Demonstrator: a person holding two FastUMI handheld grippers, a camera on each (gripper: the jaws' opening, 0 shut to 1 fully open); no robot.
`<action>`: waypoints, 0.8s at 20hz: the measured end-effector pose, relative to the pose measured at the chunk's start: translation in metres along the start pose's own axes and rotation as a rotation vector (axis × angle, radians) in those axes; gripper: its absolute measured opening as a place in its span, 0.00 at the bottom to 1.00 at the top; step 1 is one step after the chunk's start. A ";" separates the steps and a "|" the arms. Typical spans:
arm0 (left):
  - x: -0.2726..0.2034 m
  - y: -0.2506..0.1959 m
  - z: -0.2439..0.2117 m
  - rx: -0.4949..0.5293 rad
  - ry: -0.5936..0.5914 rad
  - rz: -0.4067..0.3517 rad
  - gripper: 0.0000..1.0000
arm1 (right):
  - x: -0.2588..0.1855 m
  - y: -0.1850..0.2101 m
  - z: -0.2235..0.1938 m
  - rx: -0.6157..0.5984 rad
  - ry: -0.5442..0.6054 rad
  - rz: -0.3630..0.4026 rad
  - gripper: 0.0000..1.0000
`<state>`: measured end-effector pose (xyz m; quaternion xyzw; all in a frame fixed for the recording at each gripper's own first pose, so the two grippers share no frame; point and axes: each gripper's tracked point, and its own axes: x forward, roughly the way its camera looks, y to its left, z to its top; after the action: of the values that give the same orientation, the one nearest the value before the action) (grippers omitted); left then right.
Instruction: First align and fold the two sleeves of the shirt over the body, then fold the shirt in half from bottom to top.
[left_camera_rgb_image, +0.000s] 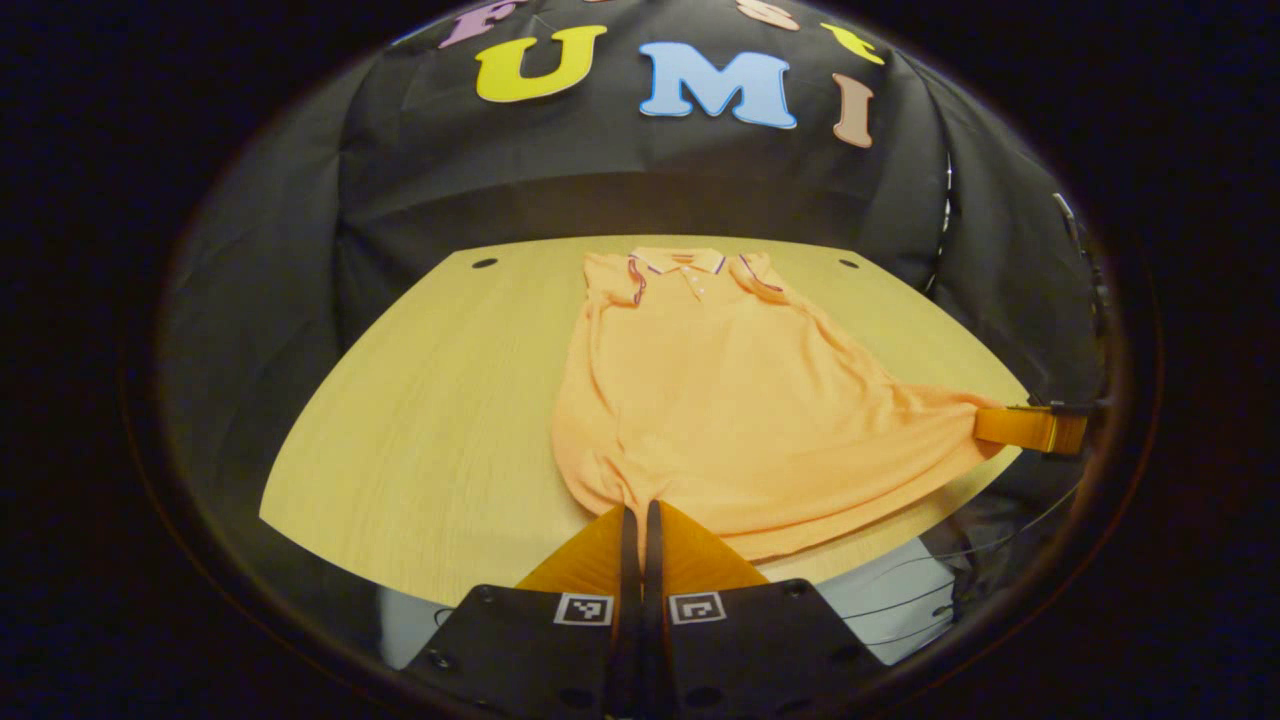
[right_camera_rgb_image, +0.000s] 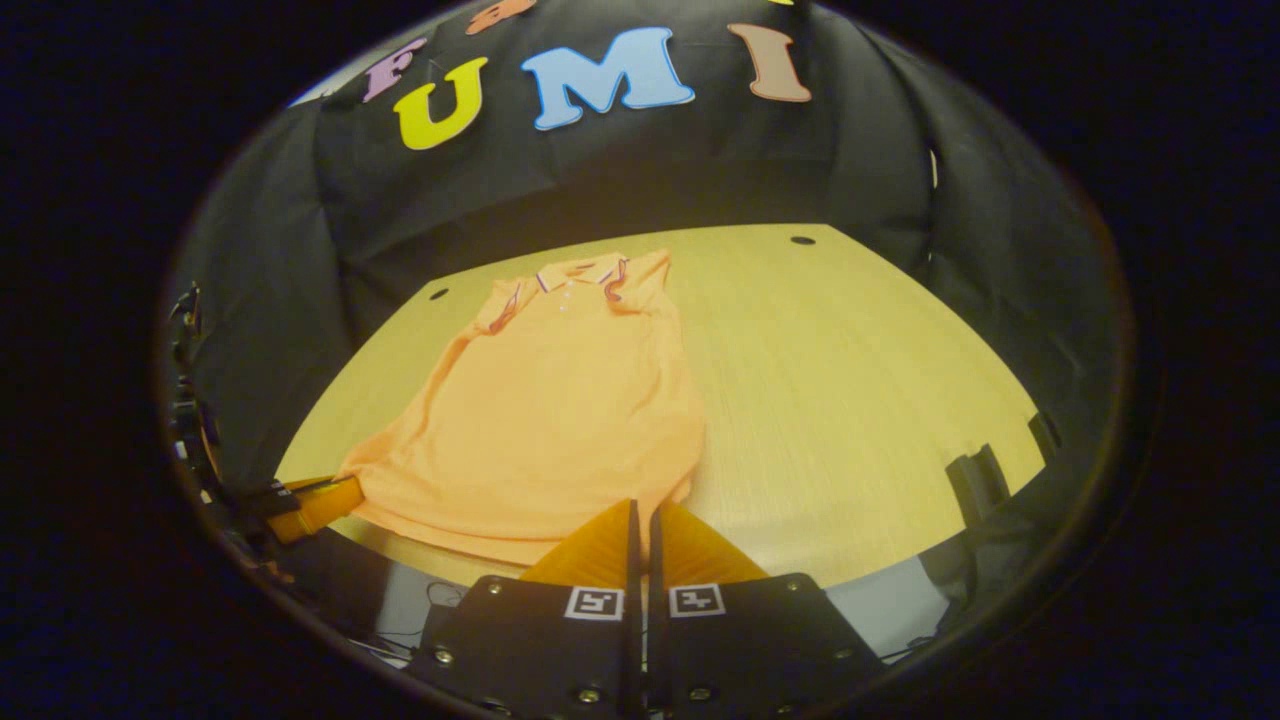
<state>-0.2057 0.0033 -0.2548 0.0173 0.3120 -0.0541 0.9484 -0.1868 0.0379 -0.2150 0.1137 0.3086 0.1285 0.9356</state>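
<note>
An orange polo shirt (left_camera_rgb_image: 720, 400) lies face up on the wooden table (left_camera_rgb_image: 420, 420), collar (left_camera_rgb_image: 680, 262) at the far side and both sleeves folded in over the body. My left gripper (left_camera_rgb_image: 640, 508) is shut on the near left hem corner. The right gripper (left_camera_rgb_image: 1030, 428) pinches the other hem corner at the table's right edge, and the hem is stretched between them. In the right gripper view, my right gripper (right_camera_rgb_image: 640, 508) is shut on the shirt (right_camera_rgb_image: 560, 420) at its near hem corner. The left gripper (right_camera_rgb_image: 310, 505) holds the opposite corner at the far left.
The table has small dark holes near its far corners (left_camera_rgb_image: 484, 263) (right_camera_rgb_image: 802, 240). Black clamps (right_camera_rgb_image: 975, 480) sit on the table's right edge. Cables (left_camera_rgb_image: 960, 570) hang below the near edge. Bare wood (right_camera_rgb_image: 860, 380) lies to the right of the shirt.
</note>
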 end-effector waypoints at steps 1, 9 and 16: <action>0.001 -0.002 0.013 0.005 -0.019 -0.003 0.06 | -0.001 0.001 0.011 -0.013 -0.018 0.002 0.02; 0.029 -0.003 0.110 -0.017 -0.128 -0.027 0.06 | 0.016 0.013 0.102 -0.062 -0.131 0.002 0.02; 0.090 0.010 0.185 -0.071 -0.151 -0.066 0.06 | 0.070 0.017 0.168 -0.039 -0.148 -0.016 0.02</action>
<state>-0.0234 -0.0073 -0.1598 -0.0307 0.2416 -0.0756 0.9669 -0.0336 0.0530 -0.1168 0.1020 0.2371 0.1184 0.9588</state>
